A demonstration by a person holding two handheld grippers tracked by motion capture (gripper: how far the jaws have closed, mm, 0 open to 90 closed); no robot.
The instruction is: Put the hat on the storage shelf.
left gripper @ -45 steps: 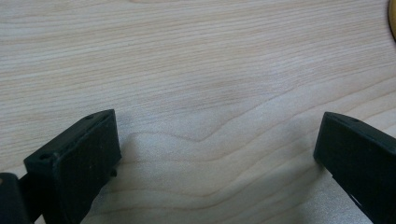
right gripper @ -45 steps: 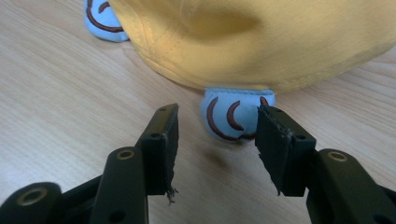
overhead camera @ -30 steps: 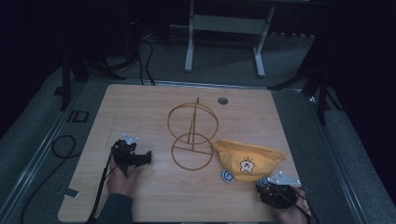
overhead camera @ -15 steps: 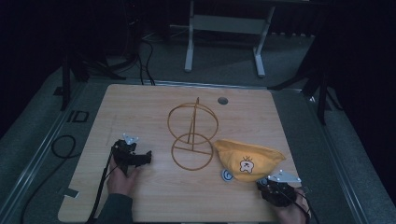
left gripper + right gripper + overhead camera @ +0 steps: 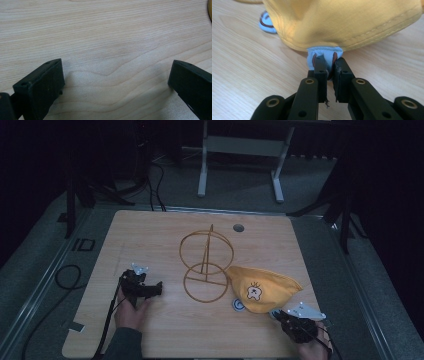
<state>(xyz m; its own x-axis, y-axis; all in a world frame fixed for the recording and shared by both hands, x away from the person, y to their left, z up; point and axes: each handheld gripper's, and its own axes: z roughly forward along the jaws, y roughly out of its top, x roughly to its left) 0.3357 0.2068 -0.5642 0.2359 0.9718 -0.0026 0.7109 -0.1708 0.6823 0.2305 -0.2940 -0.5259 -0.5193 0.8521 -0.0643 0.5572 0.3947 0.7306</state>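
- We see the right gripper (image 5: pixel 328 66) low at the near right corner of the wooden table (image 5: pixel 160 230), its two black jaws pinched almost together on a light blue tab (image 5: pixel 325 54) with a brown edge
- That tab pokes out from under the near hem of a yellow cloth hat (image 5: pixel 342 22), which lies on the wood directly ahead of the claw and bulges up above it
- In the high view the hat (image 5: pixel 265 287) shows a small cartoon face print (image 5: pixel 255 291) on its side and sits just beyond the right gripper (image 5: pixel 280 316), touching it at the tab
- A second blue round piece (image 5: pixel 267 23) lies on the table ahead and to the left of the right claw, peeping from under the hat's edge
- The left gripper (image 5: pixel 156 289) rests well apart from the hat, held by a hand (image 5: pixel 131 312) at the near left of the table
- In its own view the left gripper (image 5: pixel 116 80) has its jaws spread wide, with bare wood grain between them and nothing gripped
- A gold wire stand (image 5: pixel 206 265), made of an upright hoop over a flat ring, stands on the table ahead of the left claw, between the two grippers, just beside the hat
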